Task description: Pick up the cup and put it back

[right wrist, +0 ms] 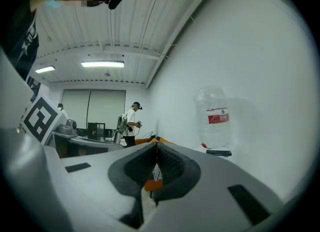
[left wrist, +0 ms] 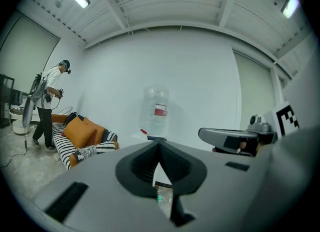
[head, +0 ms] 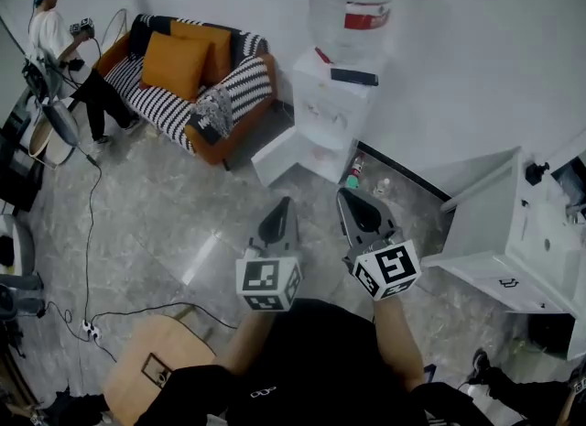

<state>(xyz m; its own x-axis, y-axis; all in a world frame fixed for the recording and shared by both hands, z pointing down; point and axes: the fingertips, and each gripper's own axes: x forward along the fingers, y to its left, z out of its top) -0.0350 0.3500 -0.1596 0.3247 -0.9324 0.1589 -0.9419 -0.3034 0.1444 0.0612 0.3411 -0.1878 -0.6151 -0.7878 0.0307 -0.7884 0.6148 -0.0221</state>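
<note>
I cannot make out a cup in any view. In the head view both grippers are held out side by side above the grey tiled floor. My left gripper [head: 279, 218] has its jaws together with nothing between them. My right gripper [head: 360, 206] is shut and empty too. The left gripper view looks along the closed left gripper [left wrist: 159, 146] toward a white water dispenser [head: 328, 108] topped by a clear bottle [left wrist: 156, 109]. In the right gripper view the closed right gripper [right wrist: 156, 148] has the same bottle [right wrist: 214, 118] off to its right.
A striped sofa [head: 197, 81] with orange cushions stands at the back left, with a person [head: 57, 44] holding grippers near it. Small bottles [head: 353, 173] sit on the floor by the dispenser. A white table [head: 513, 241] is on the right, a wooden stool [head: 151, 365] at the lower left, and cables [head: 90, 232] cross the floor.
</note>
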